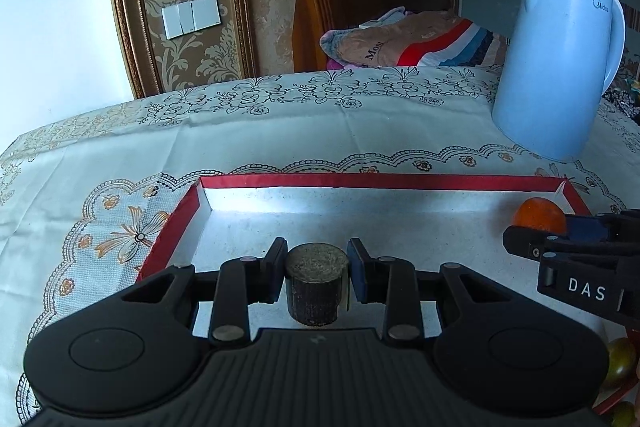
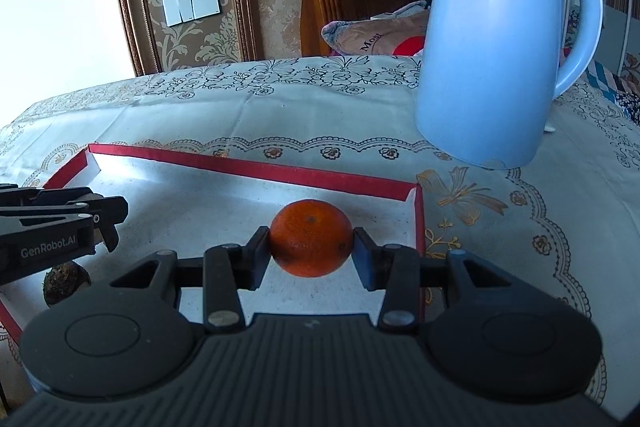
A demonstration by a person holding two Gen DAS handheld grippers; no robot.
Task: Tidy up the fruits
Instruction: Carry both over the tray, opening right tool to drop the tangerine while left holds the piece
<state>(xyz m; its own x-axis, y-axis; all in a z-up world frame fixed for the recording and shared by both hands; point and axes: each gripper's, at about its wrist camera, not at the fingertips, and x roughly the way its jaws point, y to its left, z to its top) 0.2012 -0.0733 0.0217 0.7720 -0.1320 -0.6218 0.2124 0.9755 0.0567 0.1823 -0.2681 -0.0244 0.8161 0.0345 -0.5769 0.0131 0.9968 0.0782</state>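
Observation:
A red-rimmed tray (image 1: 360, 181) with a white floor lies on the table; it also shows in the right wrist view (image 2: 256, 169). My left gripper (image 1: 316, 273) is shut on a dark brown sugarcane piece (image 1: 316, 287), upright, low over the tray's near left. The piece shows in the right wrist view (image 2: 66, 281) under the left gripper (image 2: 100, 223). My right gripper (image 2: 310, 251) is shut on an orange (image 2: 310, 237) over the tray's right side. The orange (image 1: 540, 215) and right gripper (image 1: 560, 247) show at the right of the left wrist view.
A light blue electric kettle (image 2: 492, 39) stands on the patterned tablecloth (image 1: 120, 155) behind the tray's right end. Green fruits (image 1: 620, 367) lie at the near right. A bed with a folded blanket (image 1: 400, 43) is behind the table.

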